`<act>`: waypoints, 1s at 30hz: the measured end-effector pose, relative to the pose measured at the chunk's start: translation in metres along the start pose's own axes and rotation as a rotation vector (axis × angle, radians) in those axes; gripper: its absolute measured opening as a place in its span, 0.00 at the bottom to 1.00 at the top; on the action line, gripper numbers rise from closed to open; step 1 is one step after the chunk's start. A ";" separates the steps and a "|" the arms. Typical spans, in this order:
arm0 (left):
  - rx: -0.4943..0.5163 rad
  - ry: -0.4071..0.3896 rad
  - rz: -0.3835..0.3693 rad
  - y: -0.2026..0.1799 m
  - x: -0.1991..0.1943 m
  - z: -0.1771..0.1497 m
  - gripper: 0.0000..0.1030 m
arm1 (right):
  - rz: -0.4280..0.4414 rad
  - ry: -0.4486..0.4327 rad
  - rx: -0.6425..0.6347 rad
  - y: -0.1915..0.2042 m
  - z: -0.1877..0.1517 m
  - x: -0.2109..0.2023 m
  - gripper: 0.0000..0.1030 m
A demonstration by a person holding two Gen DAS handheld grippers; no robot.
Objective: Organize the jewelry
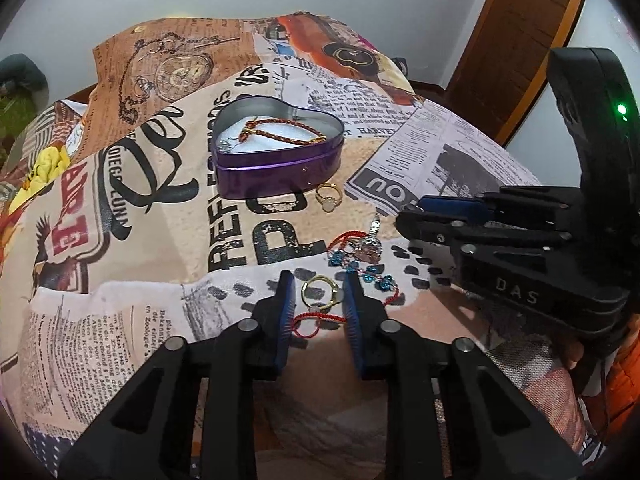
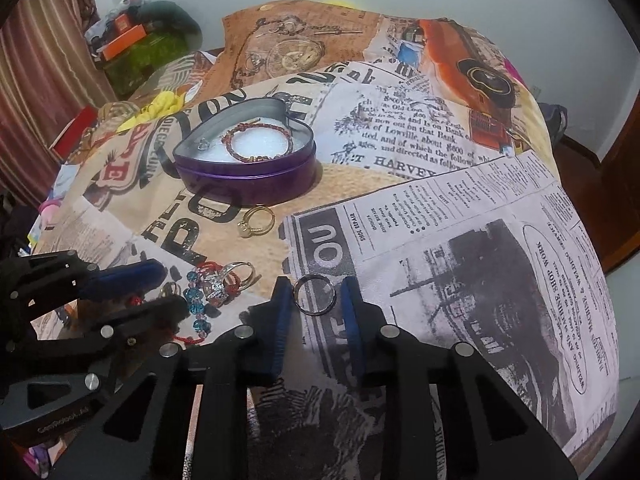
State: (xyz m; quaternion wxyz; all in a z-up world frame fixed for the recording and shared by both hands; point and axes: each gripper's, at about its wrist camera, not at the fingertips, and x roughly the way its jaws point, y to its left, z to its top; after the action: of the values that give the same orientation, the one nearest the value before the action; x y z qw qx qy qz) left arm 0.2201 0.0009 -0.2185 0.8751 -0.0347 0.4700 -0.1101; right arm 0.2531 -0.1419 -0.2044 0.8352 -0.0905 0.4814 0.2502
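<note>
L gripper straddles thin gold ring, R gripper smooth silver ring; jaws narrow, neither visibly pinched, both nearer than heart-shaped purple tin.

A heart-shaped tin sits on the surface, a braided bracelet inside it; one ring lies just before it, a beaded bracelet nearer.

Purple heart tin, gold ring, blue beads, newsprint-patterned cloth

The left gripper's fingers hide part of the beaded bracelet beneath them.
</note>
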 end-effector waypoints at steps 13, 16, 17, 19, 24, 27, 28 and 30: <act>0.004 -0.034 0.033 -0.002 -0.017 0.001 0.05 | 0.003 -0.030 0.028 0.001 -0.003 -0.021 0.19; 0.004 -0.049 0.033 -0.002 -0.022 0.003 0.05 | 0.006 -0.052 0.036 0.002 -0.002 -0.032 0.19; 0.008 -0.057 0.034 -0.002 -0.026 0.003 0.05 | 0.004 -0.059 0.037 0.002 -0.002 -0.034 0.19; 0.015 -0.068 0.036 -0.004 -0.030 0.004 0.05 | -0.001 -0.074 0.038 0.003 -0.002 -0.040 0.19; 0.005 -0.075 0.044 0.004 -0.043 0.008 0.06 | -0.003 -0.098 0.044 0.003 -0.003 -0.052 0.19; -0.027 -0.064 0.062 0.016 -0.046 0.010 0.34 | 0.001 -0.103 0.051 0.002 -0.005 -0.055 0.19; -0.033 -0.061 0.064 0.019 -0.047 0.011 0.40 | 0.006 -0.103 0.055 0.001 -0.006 -0.056 0.19; -0.038 -0.054 0.058 0.021 -0.046 0.011 0.41 | 0.013 -0.102 0.064 -0.001 -0.006 -0.055 0.19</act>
State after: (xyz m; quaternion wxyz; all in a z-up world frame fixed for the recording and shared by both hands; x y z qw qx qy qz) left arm 0.2078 0.0318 -0.1782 0.8895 -0.0404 0.4488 -0.0749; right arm 0.2258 -0.1635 -0.1607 0.8593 -0.0479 0.4467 0.2446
